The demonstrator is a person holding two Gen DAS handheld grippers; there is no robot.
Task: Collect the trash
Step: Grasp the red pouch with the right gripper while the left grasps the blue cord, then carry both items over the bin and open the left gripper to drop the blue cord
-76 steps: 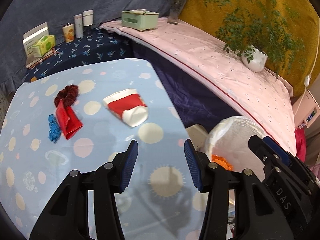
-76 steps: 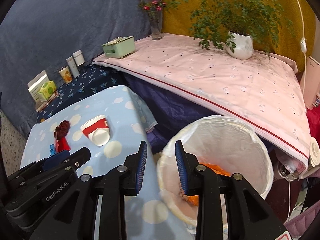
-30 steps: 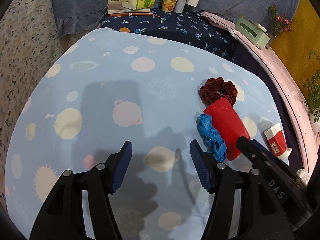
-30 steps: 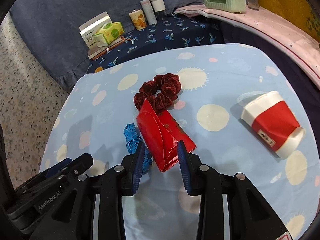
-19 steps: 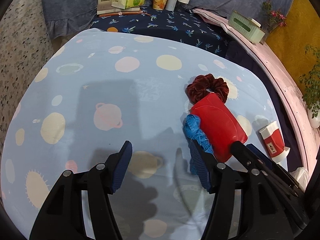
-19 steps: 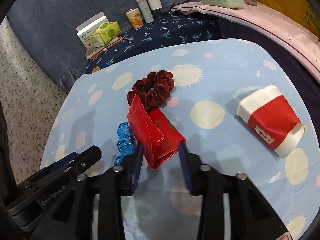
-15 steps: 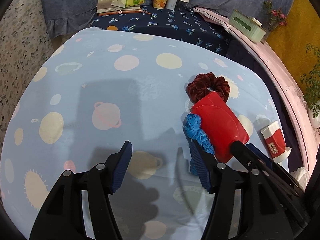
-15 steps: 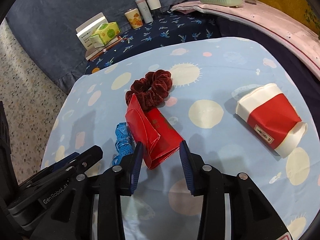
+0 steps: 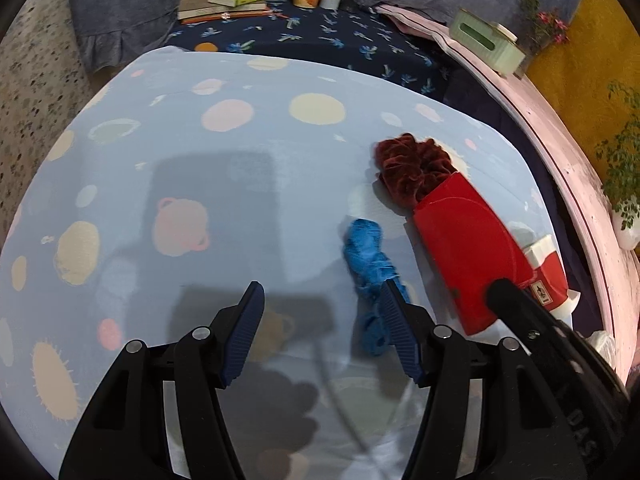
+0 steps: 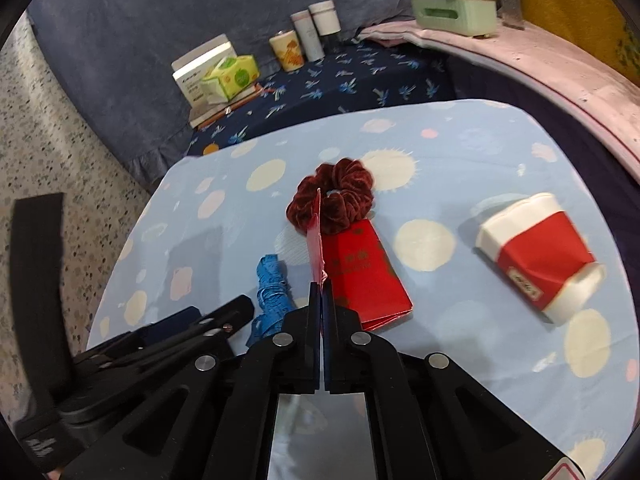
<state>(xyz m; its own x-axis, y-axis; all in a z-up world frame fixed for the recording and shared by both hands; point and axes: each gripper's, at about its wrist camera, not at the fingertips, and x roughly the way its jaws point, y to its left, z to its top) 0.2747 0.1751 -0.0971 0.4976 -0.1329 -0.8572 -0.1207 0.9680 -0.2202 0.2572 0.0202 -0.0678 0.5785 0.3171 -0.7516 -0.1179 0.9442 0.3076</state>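
Note:
A folded red paper envelope (image 10: 360,272) lies on the light-blue planet-print tablecloth (image 9: 200,160); one flap stands up on edge. My right gripper (image 10: 321,290) is shut on the near end of that flap. The envelope (image 9: 468,248) also shows in the left wrist view, partly over a dark red scrunchie (image 9: 412,168). A crumpled blue strip (image 9: 370,264) lies just left of the envelope, with its near end behind the right finger of my left gripper (image 9: 320,292). That gripper is open and holds nothing. A crushed red and white paper cup (image 10: 536,256) lies on its side further right.
Behind the table, a dark blue printed surface carries a tissue pack (image 10: 228,76), a book, a cup and bottles (image 10: 312,32). A green box (image 10: 456,14) sits on the pink ledge at the right. Speckled floor (image 10: 48,128) lies past the table's left edge.
My right gripper's jaws have closed on the red envelope's raised flap. The left gripper has drifted slightly toward the blue strip, still open.

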